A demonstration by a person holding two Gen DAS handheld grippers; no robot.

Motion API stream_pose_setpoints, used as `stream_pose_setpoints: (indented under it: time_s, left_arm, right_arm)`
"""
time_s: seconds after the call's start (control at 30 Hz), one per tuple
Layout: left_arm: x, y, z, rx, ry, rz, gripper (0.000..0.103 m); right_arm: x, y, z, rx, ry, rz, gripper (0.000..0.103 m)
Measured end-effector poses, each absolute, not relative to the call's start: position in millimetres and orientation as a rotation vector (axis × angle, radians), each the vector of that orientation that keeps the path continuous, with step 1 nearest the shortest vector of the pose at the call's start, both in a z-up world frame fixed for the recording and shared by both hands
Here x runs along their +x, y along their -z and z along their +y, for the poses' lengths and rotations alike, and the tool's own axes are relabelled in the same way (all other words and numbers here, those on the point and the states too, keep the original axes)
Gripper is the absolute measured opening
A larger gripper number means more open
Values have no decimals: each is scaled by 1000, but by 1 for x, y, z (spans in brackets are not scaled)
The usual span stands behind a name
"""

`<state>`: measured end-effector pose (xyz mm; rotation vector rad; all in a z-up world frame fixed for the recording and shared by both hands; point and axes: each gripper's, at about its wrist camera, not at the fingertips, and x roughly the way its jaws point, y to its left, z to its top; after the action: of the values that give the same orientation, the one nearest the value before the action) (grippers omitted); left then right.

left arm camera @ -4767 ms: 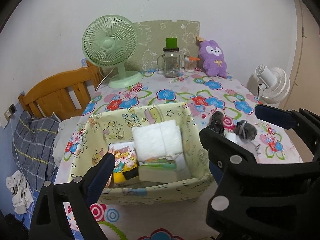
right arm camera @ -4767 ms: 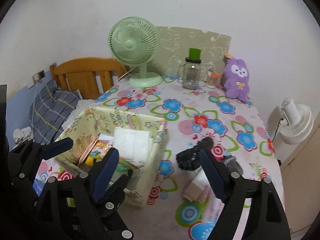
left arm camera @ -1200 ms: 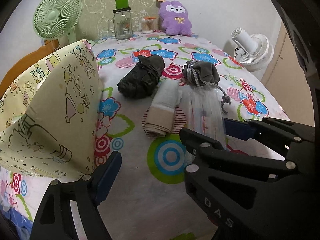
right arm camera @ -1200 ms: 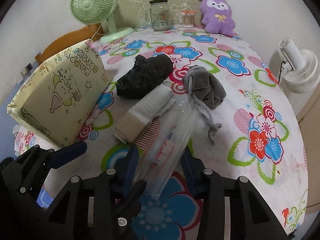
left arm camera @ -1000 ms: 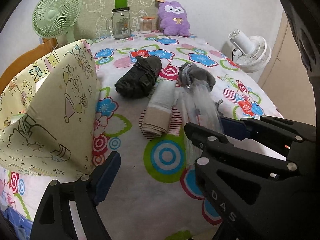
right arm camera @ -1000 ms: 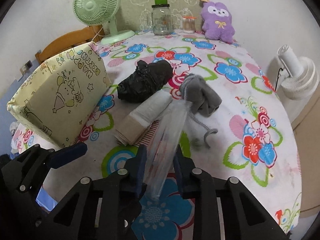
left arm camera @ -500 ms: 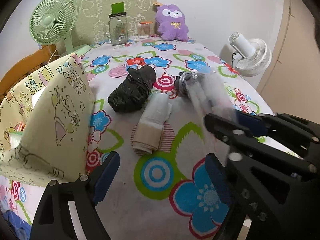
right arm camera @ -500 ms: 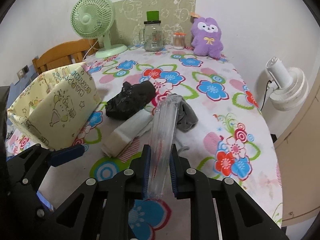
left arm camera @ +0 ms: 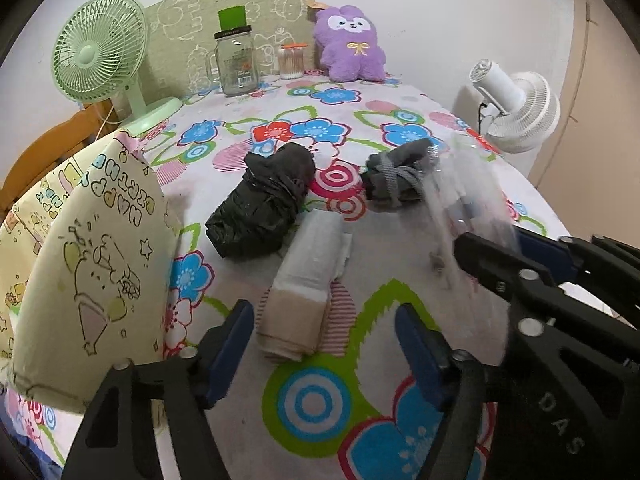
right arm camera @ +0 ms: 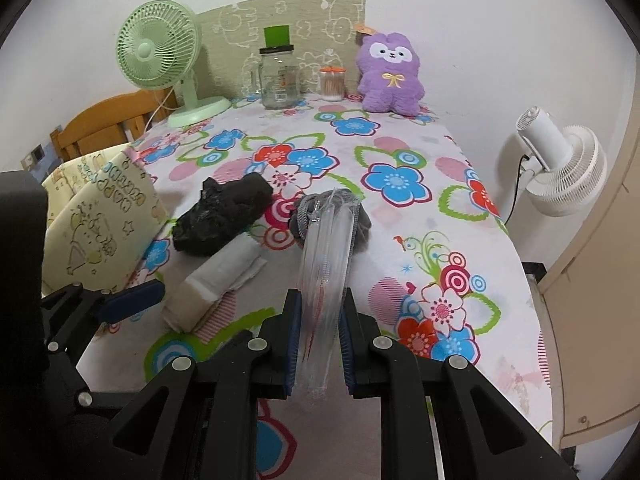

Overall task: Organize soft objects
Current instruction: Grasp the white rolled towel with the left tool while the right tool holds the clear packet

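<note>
- Right gripper (right arm camera: 319, 336) tilted downward over the flowered table (right arm camera: 404, 184), pads clamped on a clear plastic packet (right arm camera: 326, 256) lifted off the cloth.
- Left gripper (left arm camera: 324, 344) angled down, jaws just been closing, part open, nothing gripped; beige-and-white roll (left arm camera: 306, 280) lying ahead between them.
- Black bundle (left arm camera: 260, 204) and grey pouch (left arm camera: 396, 178) further back; yellow box (left arm camera: 92, 264) at left.

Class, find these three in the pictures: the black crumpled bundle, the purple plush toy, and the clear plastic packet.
Black crumpled bundle (left arm camera: 264, 204): left wrist view, middle of its body.
Purple plush toy (right arm camera: 390, 76): right wrist view, its chest.
Clear plastic packet (right arm camera: 326, 256): right wrist view, mid-length.
</note>
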<state>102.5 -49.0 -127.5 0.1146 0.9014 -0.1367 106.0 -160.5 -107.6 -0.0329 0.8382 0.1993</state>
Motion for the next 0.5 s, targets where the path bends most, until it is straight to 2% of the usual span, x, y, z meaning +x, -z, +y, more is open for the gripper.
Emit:
stream_pose_setpoints:
  time_s: [0.2,0.3,0.37,0.5]
  left_arm:
    - [113,133,-50,125,133,913,59]
    - [114,133,-51,122,145,909,58]
    - [115,133,-50,112,162,912,52]
    - [113,132,-53,106,207,915,34]
  right_arm:
    - [114,114,-164,-16,-191,855,20]
    - [117,116,-166,-3,-193,862,20]
    - [117,115,-167,3,-195,863,20]
    - [119,116,-168,10,-189,869,20]
